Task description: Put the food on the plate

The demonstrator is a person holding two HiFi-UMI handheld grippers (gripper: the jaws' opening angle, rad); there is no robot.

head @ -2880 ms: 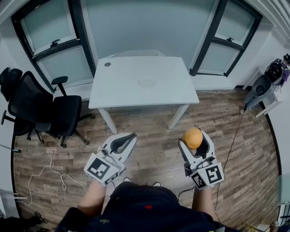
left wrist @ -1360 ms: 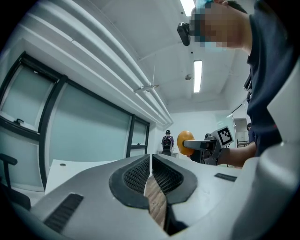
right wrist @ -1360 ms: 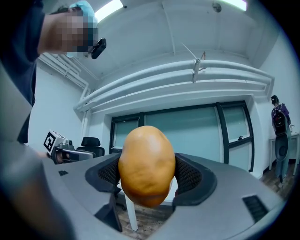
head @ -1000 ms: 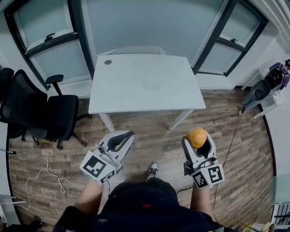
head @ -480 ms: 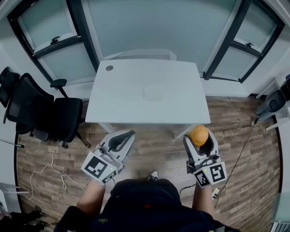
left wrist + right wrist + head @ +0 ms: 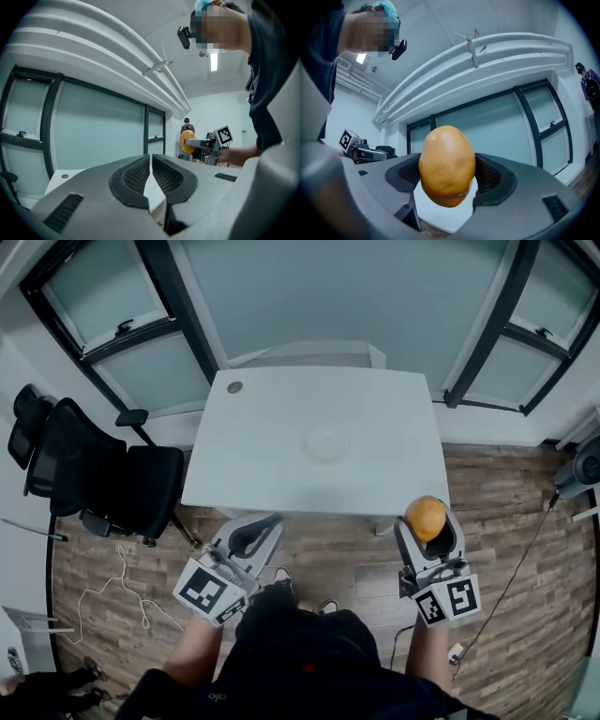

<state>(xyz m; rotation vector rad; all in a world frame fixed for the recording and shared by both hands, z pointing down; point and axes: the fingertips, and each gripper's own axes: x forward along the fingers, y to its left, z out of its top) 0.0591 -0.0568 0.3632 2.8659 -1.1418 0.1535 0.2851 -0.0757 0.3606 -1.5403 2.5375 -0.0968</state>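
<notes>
- Two tools are held low in front of the person, near the front edge of the white surface (image 6: pixel 281 427)
- One of them, the right tool (image 6: pixel 429 532), is clamped on the orange egg-shaped food (image 6: pixel 425 517); its jaws press both sides while most of the food stands proud above the pads, likely a light pinch that avoids bruising
- Nothing sits in the left tool (image 6: pixel 255 531): its jaws are together with barely a slit between them, and it seems parked out of the way, well apart to the right tool's left
- One pale round plate (image 6: pixel 326 442) lies mid-surface, ahead of both tools and forward-left of the right tool, so the food is not yet over it
</notes>
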